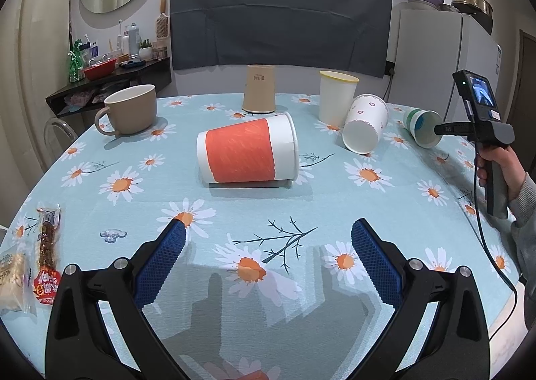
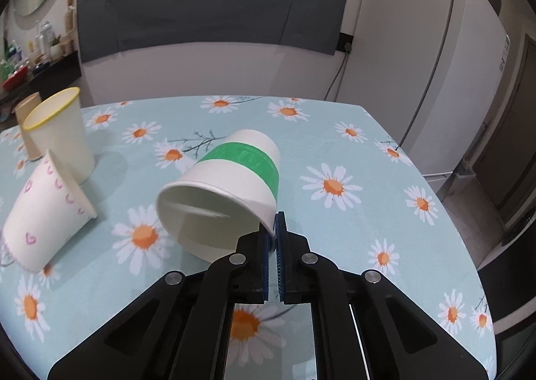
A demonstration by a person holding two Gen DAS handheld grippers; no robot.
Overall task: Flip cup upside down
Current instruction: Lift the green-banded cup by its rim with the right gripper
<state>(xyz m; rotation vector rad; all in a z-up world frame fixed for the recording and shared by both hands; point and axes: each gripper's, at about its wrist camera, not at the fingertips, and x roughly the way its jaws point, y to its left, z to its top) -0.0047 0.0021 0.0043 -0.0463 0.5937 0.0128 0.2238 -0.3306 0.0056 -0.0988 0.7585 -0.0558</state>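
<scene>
A: Six cups sit on the round counter [image 1: 335, 199] with its pale blue daisy-print cloth. Which one is being handled?

B: The white paper cup with the green band [image 2: 231, 189]. It is tipped on its side near the counter's right edge, mouth facing the right wrist camera. The right gripper [image 2: 275, 232] has its blue-padded fingers [image 2: 280, 256] pinched onto the cup's rim, one inside and one outside the wall.

A: Is the cup lifted?

B: I cannot tell whether its lower side touches the cloth.

A: And the left gripper [image 1: 268, 232]?

B: Its fingers [image 1: 164, 256] are spread wide and hold nothing, low over the near part of the counter. Ahead of them the white paper cup with the orange band [image 1: 248, 152] lies on its side, mouth to the right.

A: The others?

B: The white paper cup with pink hearts [image 2: 47, 209] is tilted, its rim leaning against the upright white plastic cup with the yellow rim [image 2: 62, 135]. Behind them the brown paper cup [image 1: 259, 88] stands upside down. The beige ceramic mug [image 1: 130, 110] stands upright at the far left, handle to the left.

A: Anything else?

B: Two wrapped snacks, a red-ended stick packet [image 1: 47, 252] and a pale packet [image 1: 11, 279], lie at the left edge.
</scene>
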